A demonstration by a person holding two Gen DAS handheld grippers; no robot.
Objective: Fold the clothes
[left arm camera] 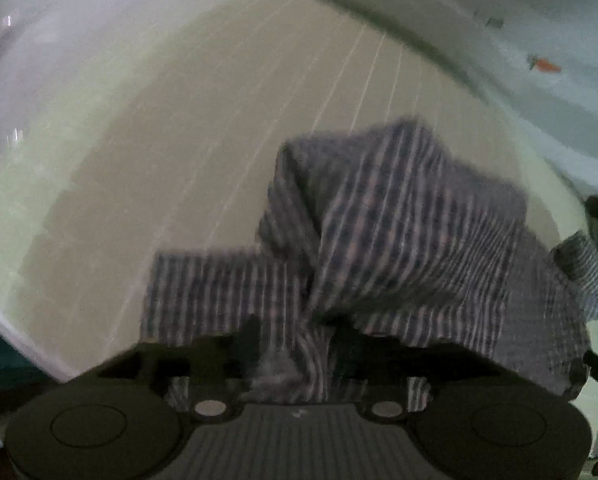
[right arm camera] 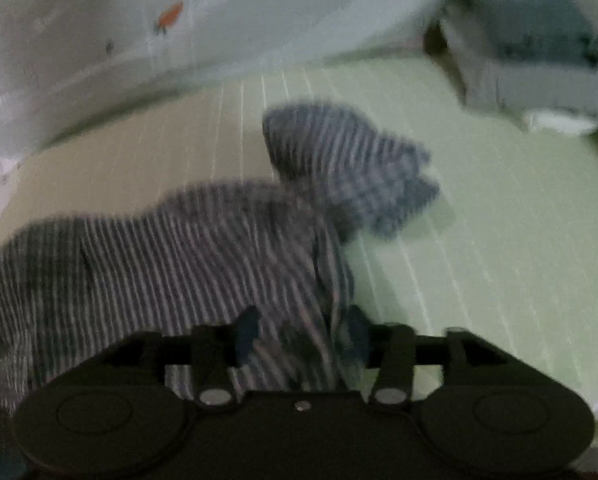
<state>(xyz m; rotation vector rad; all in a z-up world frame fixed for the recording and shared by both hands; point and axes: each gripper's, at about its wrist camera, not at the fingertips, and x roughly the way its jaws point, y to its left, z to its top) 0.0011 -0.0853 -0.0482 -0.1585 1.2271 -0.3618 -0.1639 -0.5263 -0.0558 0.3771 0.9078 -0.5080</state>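
A dark checked shirt with thin pale stripes [left arm camera: 399,232] hangs bunched between both grippers above a pale green and tan mat [left arm camera: 159,160]. My left gripper [left arm camera: 295,336] is shut on a gathered fold of the shirt. The cloth drapes over its right finger and spreads to the right. In the right wrist view the same shirt [right arm camera: 187,248] stretches away to the left, and a sleeve [right arm camera: 351,160] dangles ahead over the mat [right arm camera: 499,220]. My right gripper [right arm camera: 303,336] is shut on a bunched edge of the shirt. Both views are blurred.
A white sheet or curtain with small orange prints [right arm camera: 171,16] lies along the far side of the mat and also shows in the left wrist view [left arm camera: 547,65]. A grey-white box-like object [right arm camera: 539,52] stands at the mat's far right corner.
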